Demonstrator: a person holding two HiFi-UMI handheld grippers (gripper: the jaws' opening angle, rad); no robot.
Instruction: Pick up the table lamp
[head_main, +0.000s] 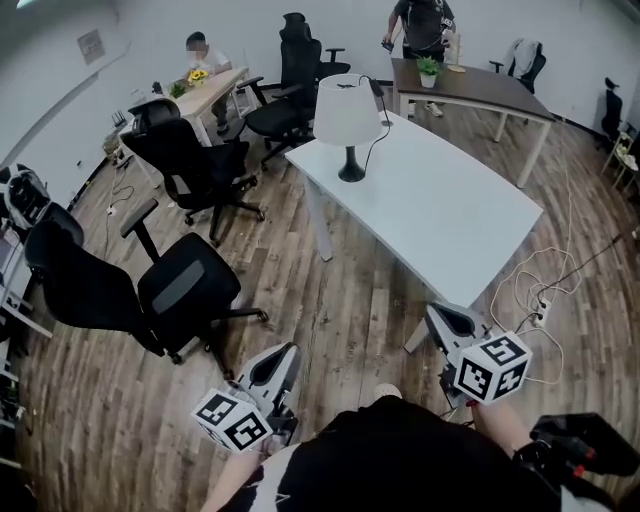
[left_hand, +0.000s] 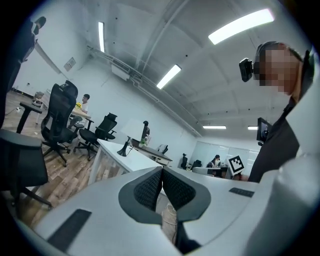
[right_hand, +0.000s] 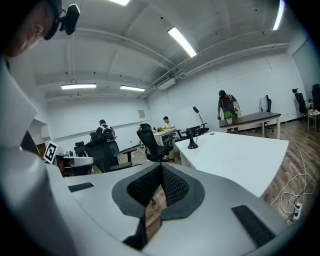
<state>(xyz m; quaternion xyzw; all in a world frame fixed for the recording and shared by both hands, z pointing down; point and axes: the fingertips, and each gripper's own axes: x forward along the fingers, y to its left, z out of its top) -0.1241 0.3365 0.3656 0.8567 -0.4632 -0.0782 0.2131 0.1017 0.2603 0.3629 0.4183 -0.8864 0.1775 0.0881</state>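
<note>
The table lamp (head_main: 349, 118) has a white shade and a black foot, and stands upright at the far end of the white table (head_main: 450, 225). It shows small and distant in the left gripper view (left_hand: 124, 146) and in the right gripper view (right_hand: 192, 144). My left gripper (head_main: 290, 352) is shut and empty, low over the wooden floor short of the table's near corner. My right gripper (head_main: 433, 313) is also shut and empty, just before that near corner. Both sets of jaws meet with nothing between them in their own views: the left gripper (left_hand: 162, 172) and the right gripper (right_hand: 161, 168).
Black office chairs (head_main: 170, 290) stand to the left of the table, with more behind it (head_main: 295, 90). A dark desk (head_main: 470, 85) with a potted plant (head_main: 428, 70) is at the back, a person beside it. A power strip and cables (head_main: 545, 300) lie on the floor at the right.
</note>
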